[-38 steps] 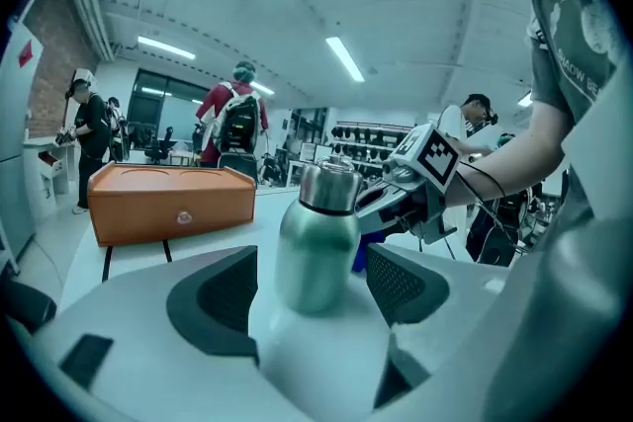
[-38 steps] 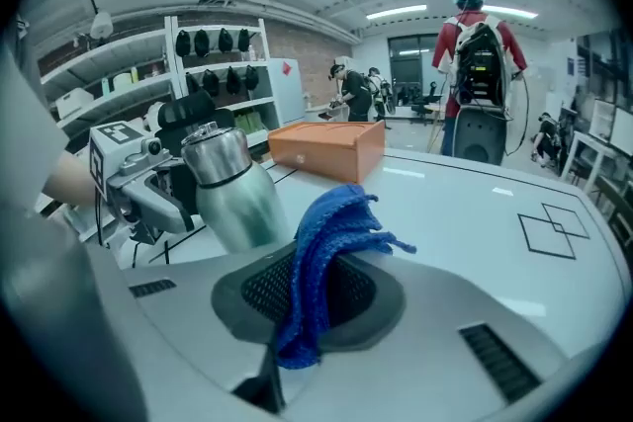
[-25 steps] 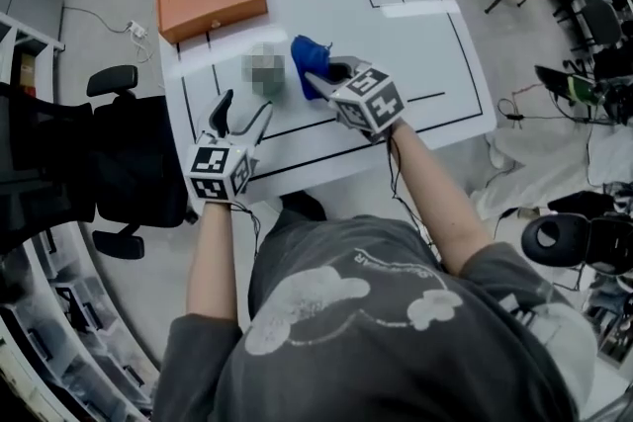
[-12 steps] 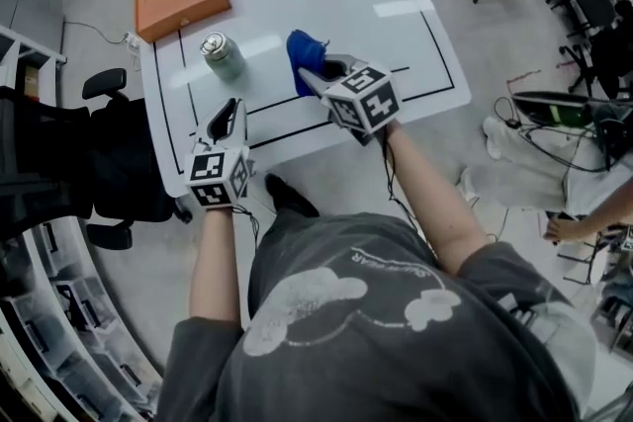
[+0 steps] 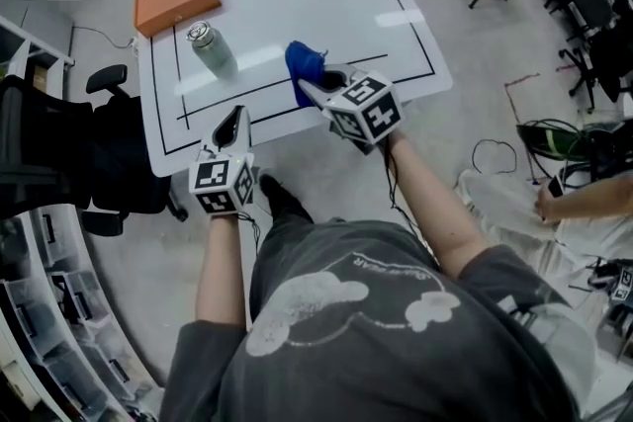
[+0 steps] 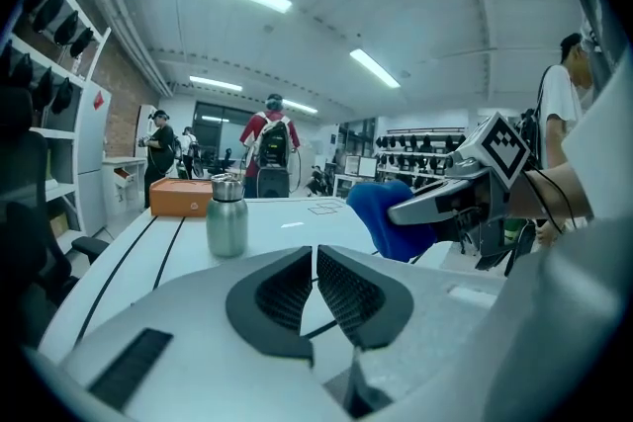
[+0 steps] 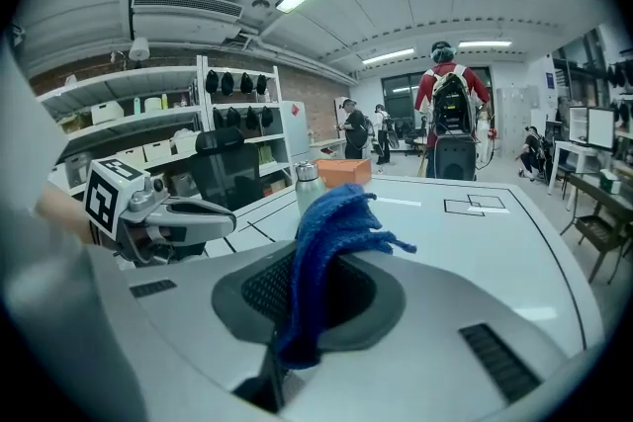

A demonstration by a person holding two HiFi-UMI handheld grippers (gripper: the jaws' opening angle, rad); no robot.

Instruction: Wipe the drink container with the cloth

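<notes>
While the drink container (image 5: pixel 209 46) stood at the far left of the counter (image 5: pixel 346 25), well apart from both tools, my right tool (image 5: pixel 321 84) pinched the blue cloth (image 5: pixel 303 64) and my left tool (image 5: pixel 235 117) had just closed its jaws on nothing. I judged that wiping it unsteadied could topple or skid it.

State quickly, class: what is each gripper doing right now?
Left gripper: jaws just closed, nothing between them.
Right gripper: jaws shut on the blue knitted cloth.
</notes>
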